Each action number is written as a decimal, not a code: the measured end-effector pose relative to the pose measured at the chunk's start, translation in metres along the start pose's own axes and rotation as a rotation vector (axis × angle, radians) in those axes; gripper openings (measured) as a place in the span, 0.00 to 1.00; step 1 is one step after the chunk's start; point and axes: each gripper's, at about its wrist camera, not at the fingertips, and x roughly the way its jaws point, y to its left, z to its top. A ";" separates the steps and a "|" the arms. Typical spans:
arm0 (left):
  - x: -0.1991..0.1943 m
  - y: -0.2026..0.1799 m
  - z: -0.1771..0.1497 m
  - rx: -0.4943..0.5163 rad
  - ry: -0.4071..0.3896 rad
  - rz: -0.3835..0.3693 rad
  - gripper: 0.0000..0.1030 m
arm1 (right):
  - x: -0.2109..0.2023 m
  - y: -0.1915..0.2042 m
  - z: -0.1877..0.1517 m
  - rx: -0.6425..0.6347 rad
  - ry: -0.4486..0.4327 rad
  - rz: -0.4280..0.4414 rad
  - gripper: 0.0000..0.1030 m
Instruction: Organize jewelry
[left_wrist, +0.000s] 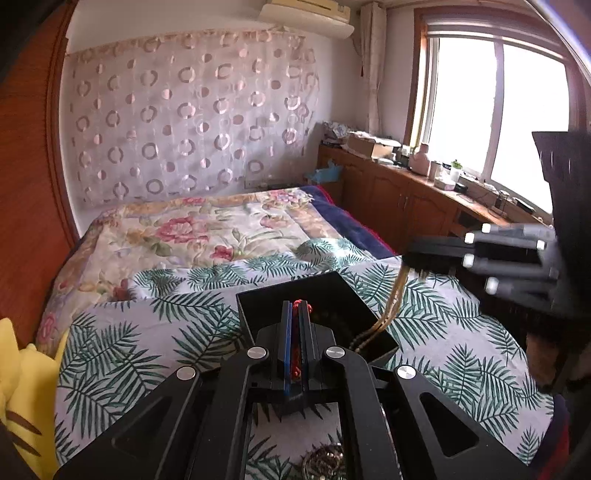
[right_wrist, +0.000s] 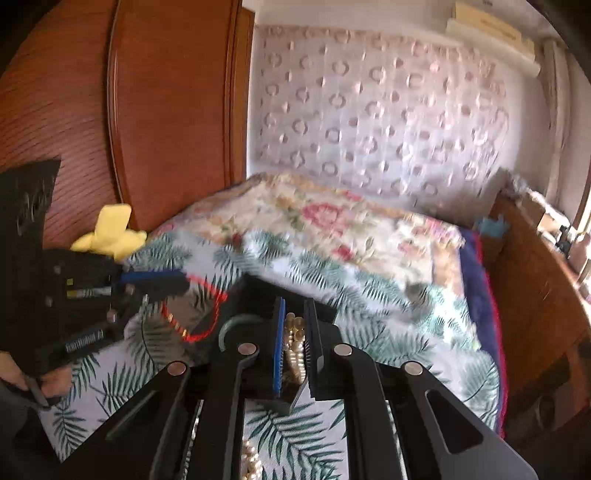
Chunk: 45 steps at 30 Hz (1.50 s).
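A black open-topped box (left_wrist: 332, 295) sits on the palm-leaf bedsheet (left_wrist: 147, 332), and everything else here is placed from it.

Just above its near rim, the left gripper (left_wrist: 295, 332) has its jaws pressed nearly together on a red cord bracelet (left_wrist: 296, 343); in the right wrist view the cord's loop (right_wrist: 207, 317), with a few gold beads on it, hangs down at the left side of the box. To the right of the box, the right gripper (right_wrist: 297, 332) is closed narrowly on a strand of amber-gold beads (right_wrist: 295, 350). In the left wrist view this strand (left_wrist: 391, 302) trails from the gripper down to the right-hand rim of the box, with its lower end at the inside corner.

Two grippers are in view, each carrying one piece of jewelry. Inside the box a curved green piece (right_wrist: 231, 325) shows near its left wall; whether it is a bangle cannot be told. On the sheet nearer than the box lie one string of white pearls (right_wrist: 253, 458) and one silvery tangled piece (left_wrist: 325, 461). Beyond the box the floral quilt (left_wrist: 184, 236) covers the far bed, and one yellow plush toy (right_wrist: 110, 232) lies off to its left by the wooden headboard (right_wrist: 166, 110).
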 end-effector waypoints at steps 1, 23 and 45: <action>0.003 0.000 0.001 0.000 0.004 0.000 0.02 | 0.005 0.001 -0.004 0.008 0.011 0.009 0.11; 0.032 -0.007 -0.008 0.013 0.053 0.044 0.43 | -0.001 -0.002 -0.029 0.067 0.007 0.103 0.12; -0.024 -0.007 -0.086 0.044 0.121 0.005 0.92 | -0.036 0.039 -0.140 0.130 0.076 0.142 0.55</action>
